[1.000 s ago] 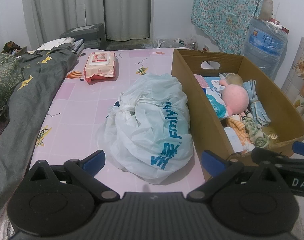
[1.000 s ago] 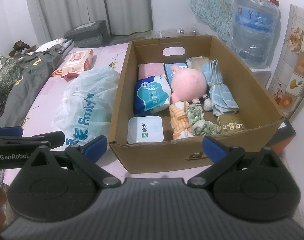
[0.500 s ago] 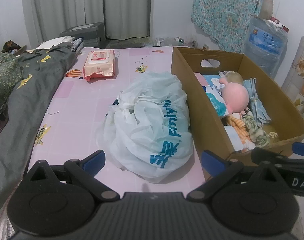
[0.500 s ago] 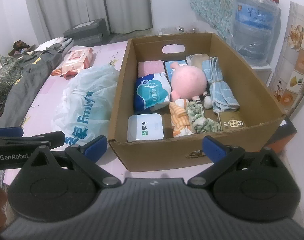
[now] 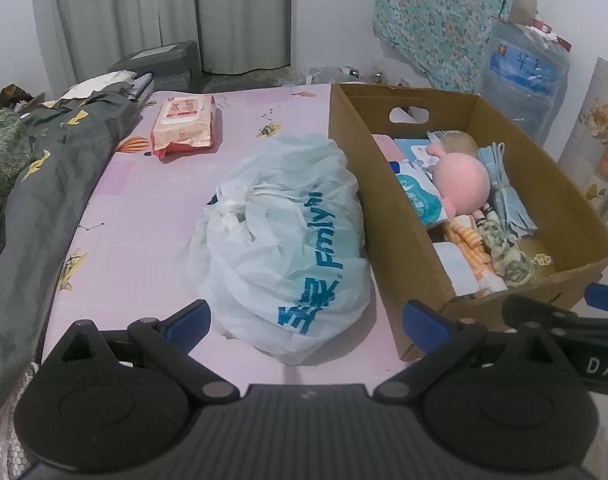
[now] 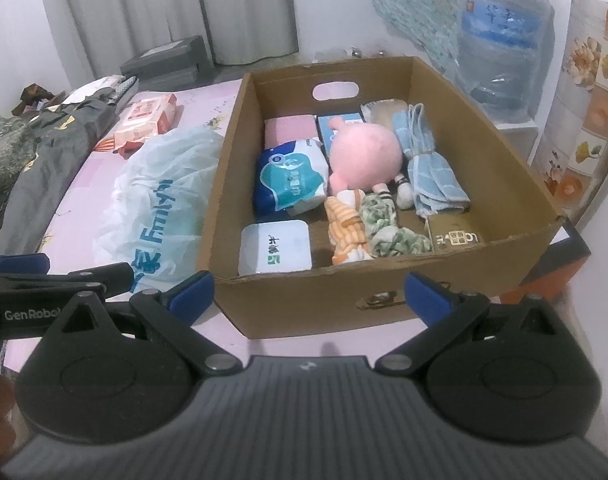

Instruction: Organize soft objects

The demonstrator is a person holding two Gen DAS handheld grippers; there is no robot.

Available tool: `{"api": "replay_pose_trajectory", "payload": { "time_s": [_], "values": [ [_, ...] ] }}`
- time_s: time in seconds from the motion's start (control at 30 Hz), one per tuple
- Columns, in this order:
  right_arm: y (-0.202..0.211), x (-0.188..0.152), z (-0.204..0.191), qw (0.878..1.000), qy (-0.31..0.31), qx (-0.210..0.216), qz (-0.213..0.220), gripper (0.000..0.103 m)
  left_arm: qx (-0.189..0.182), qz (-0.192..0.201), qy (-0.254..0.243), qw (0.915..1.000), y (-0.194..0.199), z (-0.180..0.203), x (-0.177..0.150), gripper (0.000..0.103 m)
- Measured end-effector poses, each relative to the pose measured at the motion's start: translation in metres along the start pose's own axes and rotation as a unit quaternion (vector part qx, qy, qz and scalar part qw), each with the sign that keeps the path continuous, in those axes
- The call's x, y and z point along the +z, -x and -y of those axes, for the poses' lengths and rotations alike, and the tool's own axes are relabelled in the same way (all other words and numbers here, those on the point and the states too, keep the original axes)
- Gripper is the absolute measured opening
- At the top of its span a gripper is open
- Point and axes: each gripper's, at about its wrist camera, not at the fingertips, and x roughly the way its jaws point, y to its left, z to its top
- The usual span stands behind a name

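A cardboard box (image 6: pixel 384 308) (image 5: pixel 388 208) stands on the pink bed sheet. It holds a pink plush doll (image 6: pixel 364 156) (image 5: pixel 462 186), a blue tissue pack (image 6: pixel 290 178), a folded blue towel (image 6: pixel 432 168), a white wipes pack (image 6: pixel 276 248) and rolled cloths (image 6: pixel 348 232). A white plastic bag (image 5: pixel 288 240) (image 6: pixel 164 200) lies left of the box. My left gripper (image 5: pixel 304 320) is open and empty just before the bag. My right gripper (image 6: pixel 308 292) is open and empty before the box's near wall.
A pink wipes pack (image 5: pixel 184 124) lies at the far side of the sheet. A dark grey blanket (image 5: pixel 44 184) covers the bed's left side. A water bottle (image 6: pixel 504 36) and a flowered cloth (image 5: pixel 444 12) stand at the right wall.
Both grippers have drawn back and risen slightly, so the bag and the box look a little farther away. Nothing on the bed moved.
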Motion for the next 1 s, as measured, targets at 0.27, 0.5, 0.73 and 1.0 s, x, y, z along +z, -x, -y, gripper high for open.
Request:
{"api": "replay_pose_trajectory", "payload": {
  "time_s": [0.27, 0.5, 0.73, 1.0],
  "values": [
    [-0.004, -0.001, 0.008, 1.0, -0.004, -0.001, -0.007, 0.102, 0.001, -0.005, -0.002, 1.0, -0.003, 0.006, -0.001, 0.103],
    [-0.007, -0.002, 0.012, 1.0, -0.005, 0.002, -0.009, 0.102, 0.004, -0.003, -0.003, 1.0, -0.003, 0.009, 0.0, 0.103],
    [-0.008, -0.002, 0.013, 1.0, -0.006, 0.002, -0.009, 0.102, 0.006, -0.003, -0.004, 1.0, -0.003, 0.008, 0.001, 0.103],
    [-0.009, -0.002, 0.015, 1.0, -0.008, 0.004, -0.01, 0.102, 0.008, -0.002, -0.005, 1.0, -0.002, 0.009, 0.002, 0.102]
  ]
}}
